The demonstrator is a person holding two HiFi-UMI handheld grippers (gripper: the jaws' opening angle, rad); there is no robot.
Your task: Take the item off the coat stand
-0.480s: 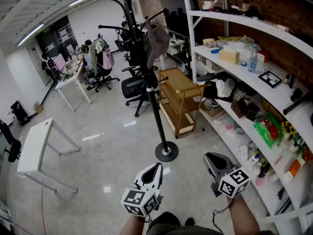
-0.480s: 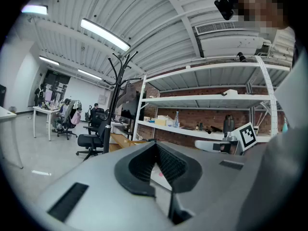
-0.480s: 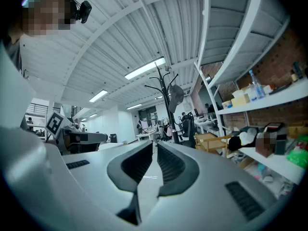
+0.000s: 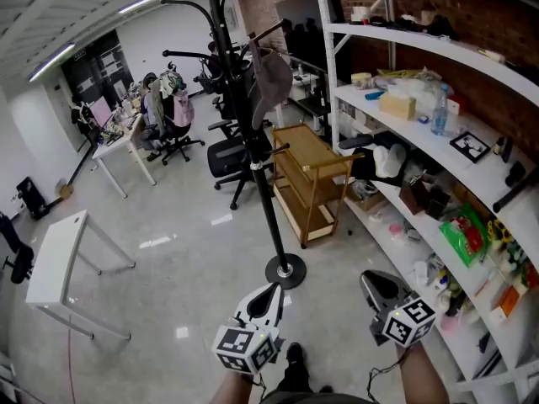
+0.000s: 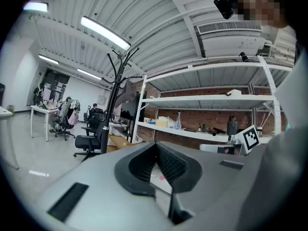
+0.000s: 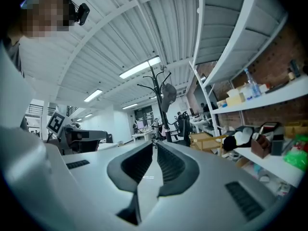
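Left gripper (image 4: 269,289) and right gripper (image 4: 371,281) sit low, jaws together, empty (no reach begun); the grey cap (image 4: 271,76) hangs high ahead on the coat stand (image 4: 262,168).

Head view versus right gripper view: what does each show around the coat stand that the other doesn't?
Head view only: the coat stand down to its round base on the floor, and the white table. Right gripper view only: the right gripper up close, jaws together with nothing between them, and the ceiling lights. Both: the stand's upper hooks with the grey cap hanging there, and the wooden cart.
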